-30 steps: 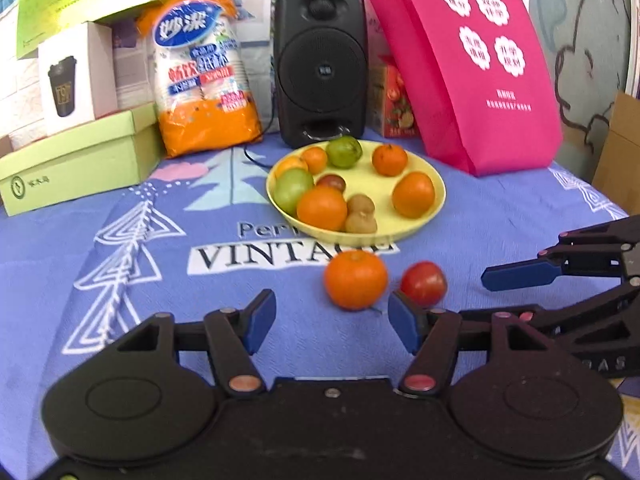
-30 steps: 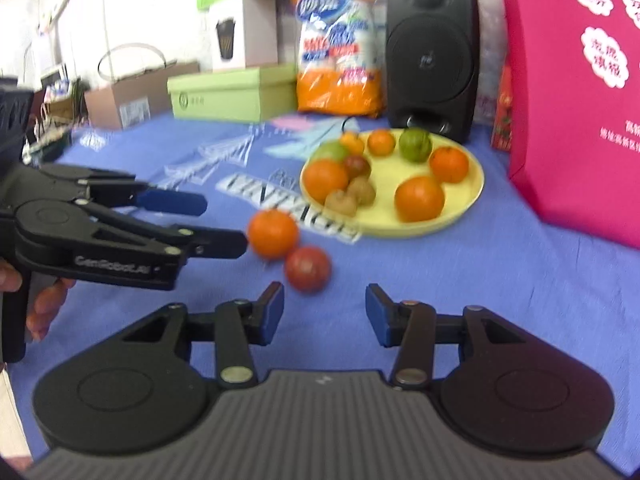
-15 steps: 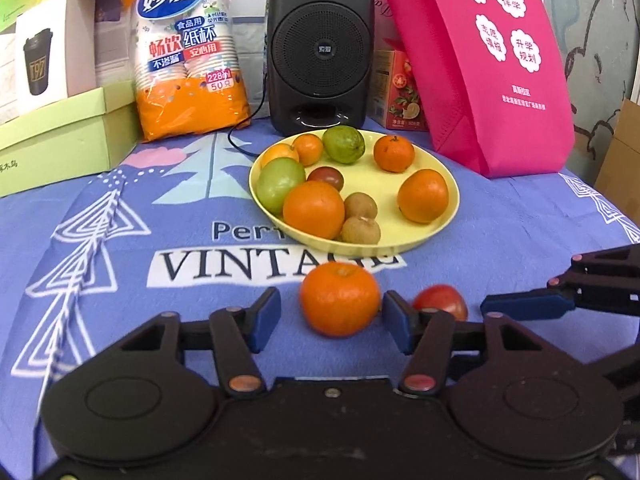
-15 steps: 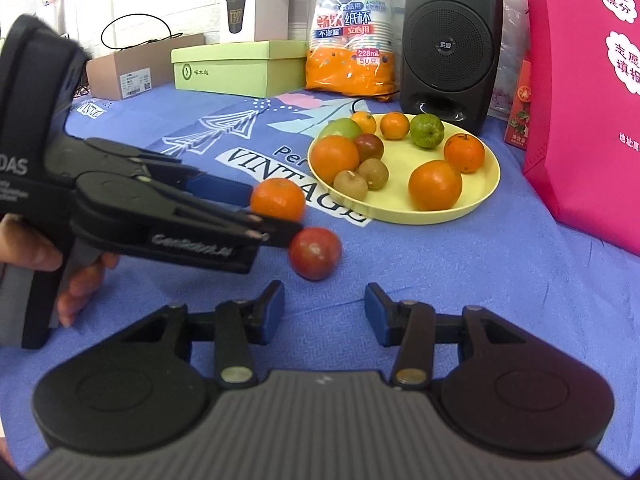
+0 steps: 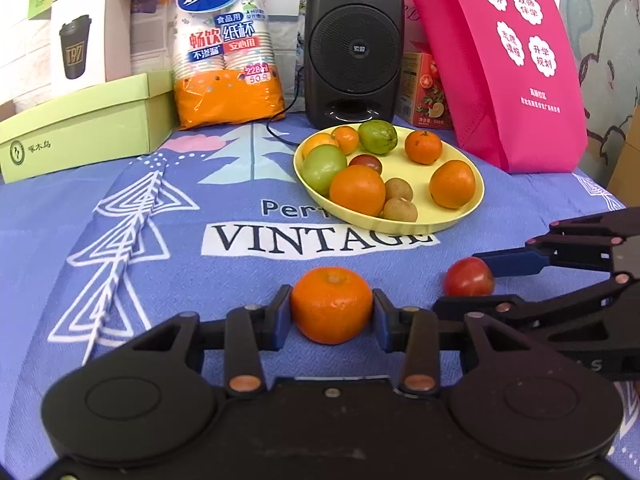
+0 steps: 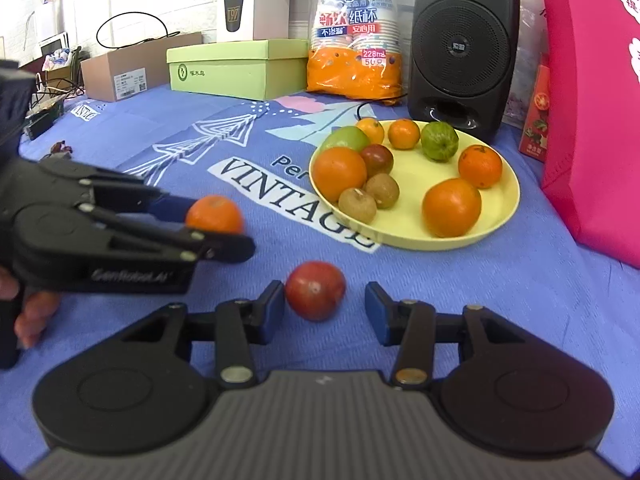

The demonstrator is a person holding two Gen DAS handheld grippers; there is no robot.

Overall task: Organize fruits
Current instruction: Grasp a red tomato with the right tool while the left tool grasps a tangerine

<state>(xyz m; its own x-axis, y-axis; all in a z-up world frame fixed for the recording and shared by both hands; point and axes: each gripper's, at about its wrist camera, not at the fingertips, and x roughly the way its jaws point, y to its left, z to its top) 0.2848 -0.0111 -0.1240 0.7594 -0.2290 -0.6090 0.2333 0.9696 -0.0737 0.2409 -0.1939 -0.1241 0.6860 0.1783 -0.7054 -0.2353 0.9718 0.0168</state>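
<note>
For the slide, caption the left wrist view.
Left gripper shut on orange; tomato beside, plate beyond.

Both wrist views low, close, facing yellow plate (image 5: pixel 460 222); shared.

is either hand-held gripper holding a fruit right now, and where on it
The left hand-held gripper clamps the mandarin by its sides. The right hand-held gripper, open, straddles the tomato unheld.

Bright, even light filled both my views, with only soft shadows. Fisheye bending curved the edges and darkened the corners. My left gripper (image 6: pixel 224 236) looked blurred at the right view's left side.
</note>
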